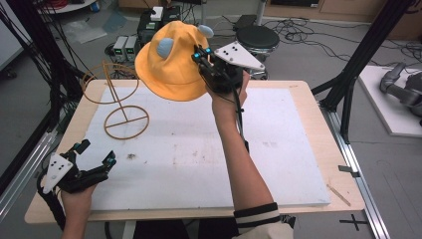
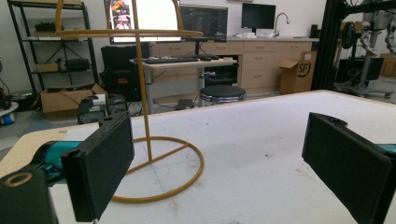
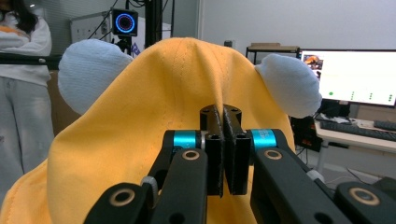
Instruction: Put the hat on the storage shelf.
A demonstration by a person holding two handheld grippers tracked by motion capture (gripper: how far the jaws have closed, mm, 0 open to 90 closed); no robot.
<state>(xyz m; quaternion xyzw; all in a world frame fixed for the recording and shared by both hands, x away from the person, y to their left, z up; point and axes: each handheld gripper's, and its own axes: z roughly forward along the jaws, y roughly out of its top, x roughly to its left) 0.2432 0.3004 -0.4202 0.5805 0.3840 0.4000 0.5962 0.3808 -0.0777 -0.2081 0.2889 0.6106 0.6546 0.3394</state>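
Fabric of the soft yellow hat [image 1: 171, 62], with two padded pale-blue ears, hangs in the air above the far edge of the white table [image 1: 278, 164] in the high view, pinched by the right gripper [image 1: 206, 64], while the left gripper [image 1: 94, 162] rests low at the near left corner. In the left gripper view its flat black jaws stand wide apart with nothing between them, and the thin golden wire stand [image 2: 148, 140] with a round base rises just ahead. In the right gripper view the jaws are clenched on a fold of the hat's [image 3: 154, 107] stitched cloth.

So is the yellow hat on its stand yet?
Not yet. Done: the right gripper has pinched the yellow fabric hat with pale blue ears and holds it above the table. Left: setting it on the bare gold wire stand. The left gripper rests open nearby.
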